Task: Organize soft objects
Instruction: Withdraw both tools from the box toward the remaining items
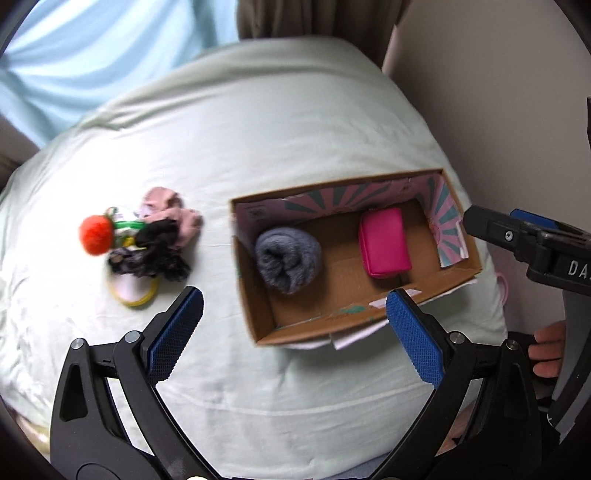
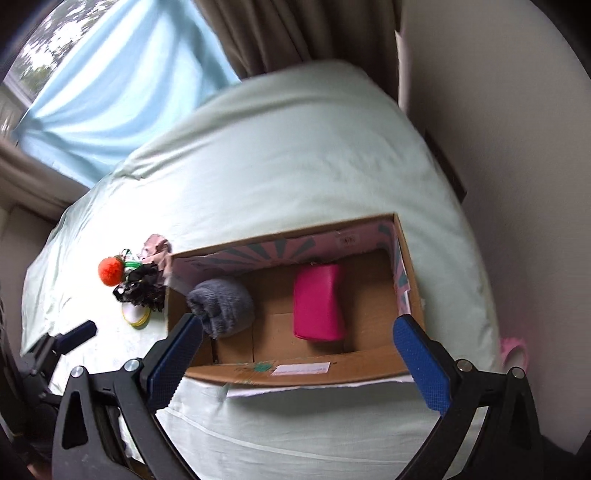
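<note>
- bed [image 1: 295, 155] w/ pale green sheet fills both views; light blue curtain [image 1: 92, 55] at far left, brown drape [image 1: 314, 18] beside it, plain wall on rt
- far left of pile: orange pompom [image 1: 95, 233] on the sheet, touching green/white bits next to it; same pompom in rt wrist view [image 2: 111, 271]
- pile cont'd: pink cloth [image 1: 173, 214] at the back, black fuzzy item [image 1: 155, 251] in front, overlapping; yellow-rimmed round thing [image 1: 133, 291] partly under the black item; pile sits just left of the box, apart from it in left view; exact contents of pile hard to tell, blurred
- left gripper [image 1: 293, 317]: jaws spread wide, blue pads apart, nothing between them; hovers above sheet at near-left corner of the box; in rt view only its blue tip shows at lower left [image 2: 75, 336]
- cardboard box [image 1: 458, 273]: open top, pink/teal sunburst print inside walls, lies on the bed rt of the pile
- inside box, left end: grey rolled fuzzy item [image 1: 288, 258], against left wall; also [image 2: 221, 306]
- inside box, rt of centre: magenta pouch [image 1: 386, 242] flat on box floor, apart from the grey roll; also [image 2: 319, 302]
- right gripper [image 2: 297, 334]: jaws wide open, holding nothing; over near edge of the box, left pad near the grey roll, rt pad by box's rt wall; contact w/ either cannot tell
- far rt: pink object [image 2: 513, 349] peeks past bed edge; too little shown to ID
</note>
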{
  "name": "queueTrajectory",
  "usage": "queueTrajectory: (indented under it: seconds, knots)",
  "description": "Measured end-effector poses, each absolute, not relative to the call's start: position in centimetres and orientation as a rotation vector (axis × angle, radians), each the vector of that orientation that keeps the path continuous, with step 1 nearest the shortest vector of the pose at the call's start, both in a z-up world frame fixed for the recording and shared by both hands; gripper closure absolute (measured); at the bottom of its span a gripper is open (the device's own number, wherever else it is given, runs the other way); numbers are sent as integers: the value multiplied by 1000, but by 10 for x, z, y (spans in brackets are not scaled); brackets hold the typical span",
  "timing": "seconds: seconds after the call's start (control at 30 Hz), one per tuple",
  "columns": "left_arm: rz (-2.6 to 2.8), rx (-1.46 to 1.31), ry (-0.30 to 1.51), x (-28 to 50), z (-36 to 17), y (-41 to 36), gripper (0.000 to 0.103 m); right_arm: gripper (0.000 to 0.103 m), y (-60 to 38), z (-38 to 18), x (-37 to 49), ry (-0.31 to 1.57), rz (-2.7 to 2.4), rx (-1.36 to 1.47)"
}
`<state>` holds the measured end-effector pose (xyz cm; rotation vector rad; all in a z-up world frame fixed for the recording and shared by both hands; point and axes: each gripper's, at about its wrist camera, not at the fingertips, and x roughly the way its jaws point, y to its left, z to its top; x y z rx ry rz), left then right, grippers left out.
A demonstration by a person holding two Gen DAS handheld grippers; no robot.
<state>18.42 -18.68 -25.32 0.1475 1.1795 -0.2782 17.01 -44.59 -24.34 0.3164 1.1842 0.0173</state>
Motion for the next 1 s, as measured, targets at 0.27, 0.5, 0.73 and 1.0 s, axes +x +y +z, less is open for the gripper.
queueTrajectory:
  seconds: [0.27,0.5,0.73,1.0]
  knots:
    - [-187,44,1058,132,-186,-111,4,0,-394,-178,134,1070,91,178]
    - [-103,-29,952,84,-143,-31,4,0,-332,-123,91,921,142,87]
    - [-43,-62,864,49,-116,47,4,0,-273,-94,57,835,163,86]
    - [-16,-74,838,34,-111,126,4,0,-218,-86,31,791,144,185]
